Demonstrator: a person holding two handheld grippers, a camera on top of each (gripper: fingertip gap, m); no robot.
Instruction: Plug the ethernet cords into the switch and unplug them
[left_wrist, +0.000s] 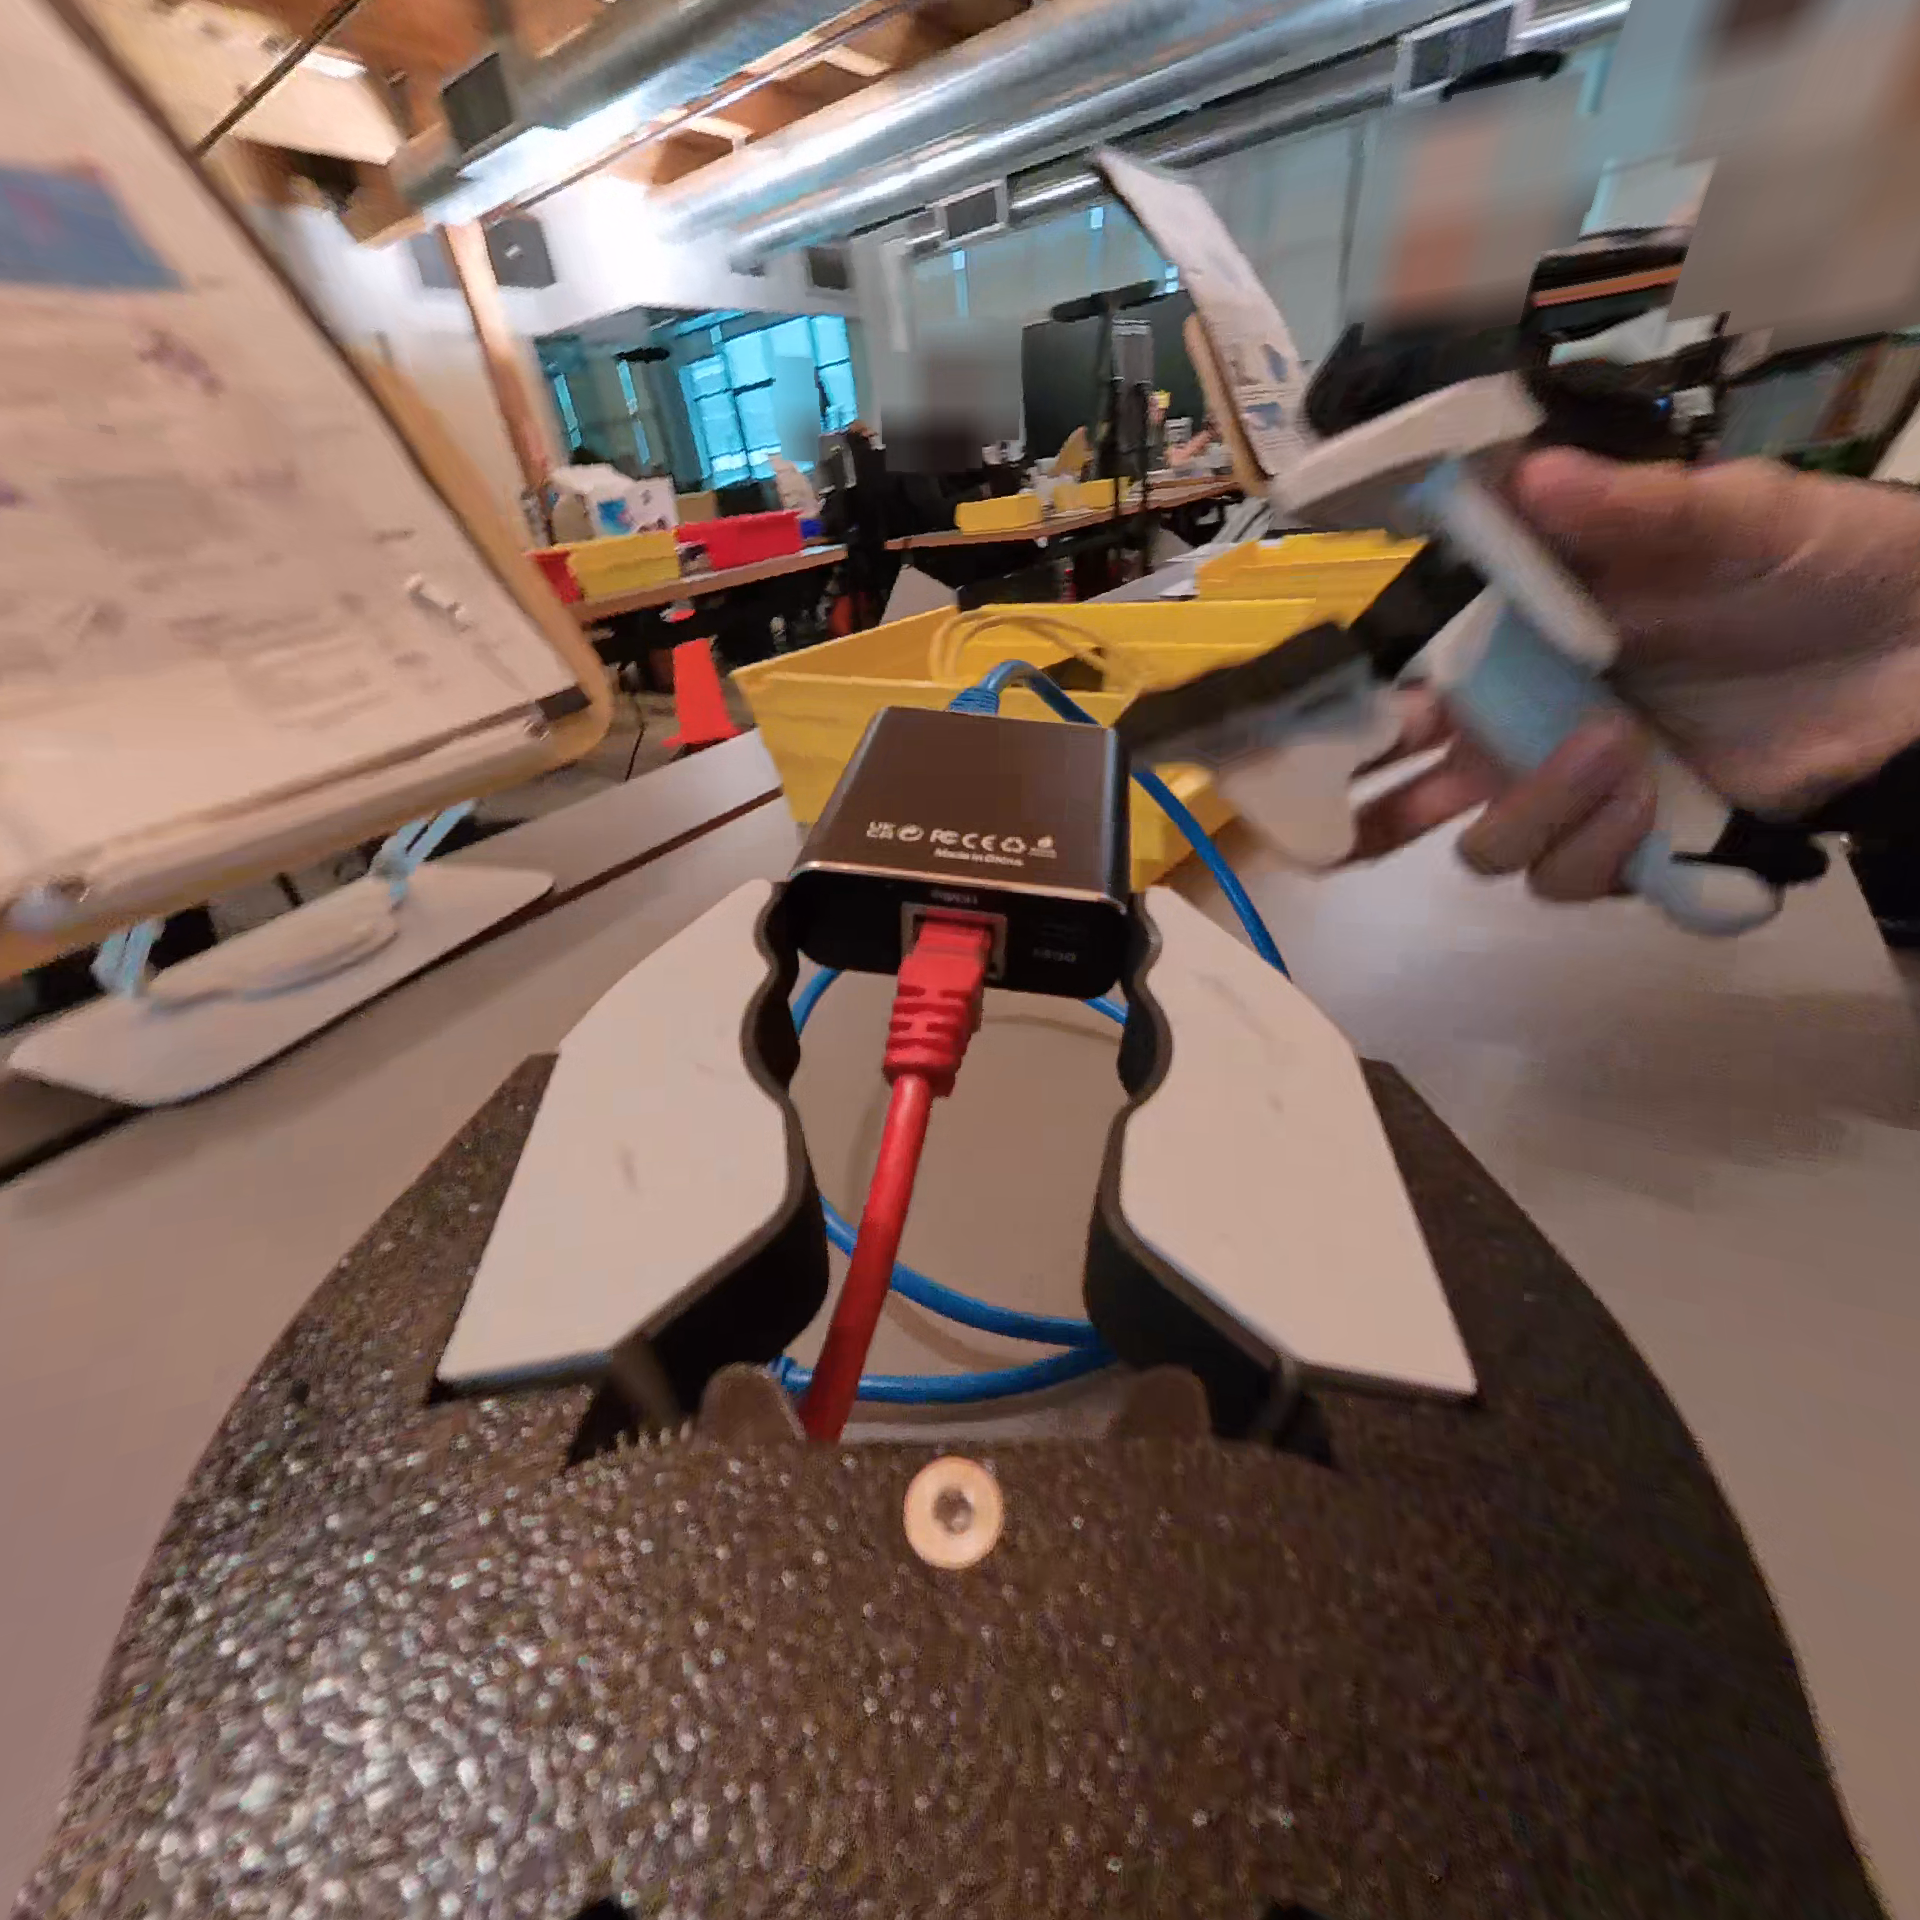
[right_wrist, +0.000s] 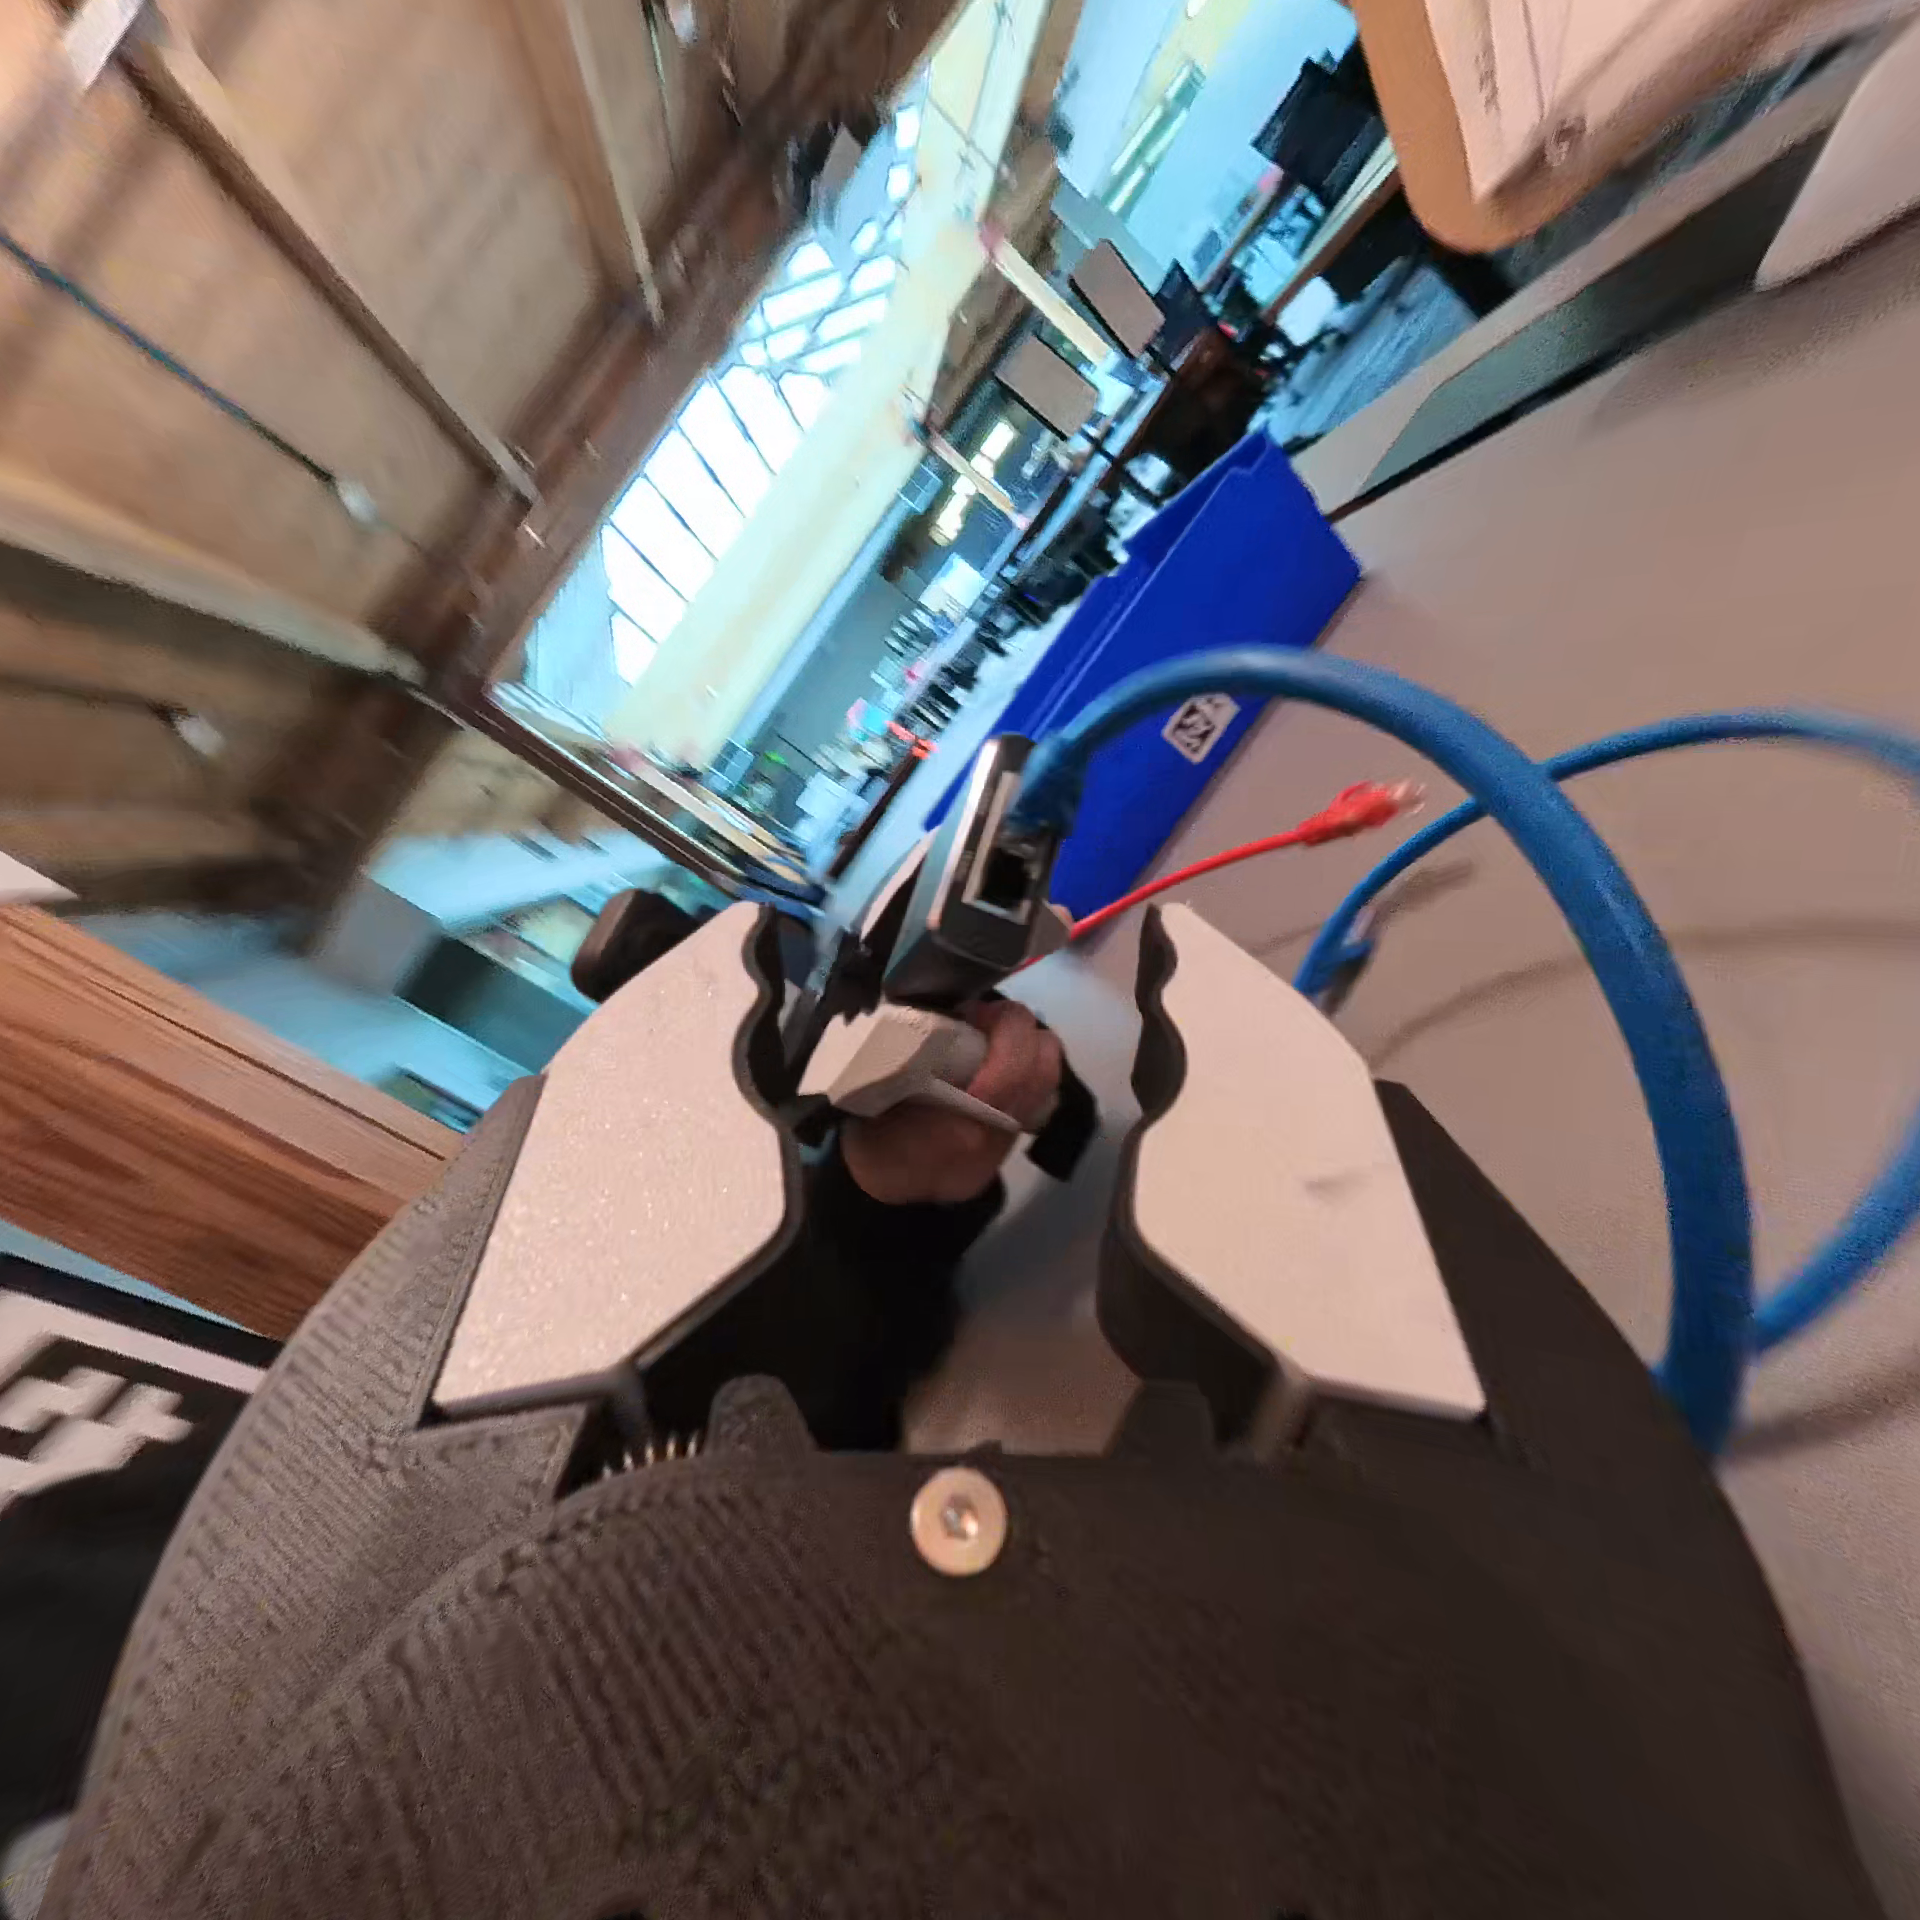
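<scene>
An open-plan lab or workshop office is showing here. Silver ducts (left_wrist: 935, 114) and wooden beams are running across the ceiling at the top of the left wrist view; long worktables (left_wrist: 727, 582) carrying yellow bins (left_wrist: 623, 561) and a red bin (left_wrist: 740, 540) are sitting mid-frame before large windows (left_wrist: 769, 395). An orange cone (left_wrist: 698, 691) is standing on the floor, and a blue bin (right_wrist: 1195, 644) is resting right of centre in the right wrist view.

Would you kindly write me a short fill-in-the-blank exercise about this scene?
The left gripper is shut on the black ____.
The near-side cord, facing the left wrist camera, is ____.
The right gripper is ____ and holds nothing.
The far-side cord is ____.
Missing words: switch; red; open; blue.
</scene>
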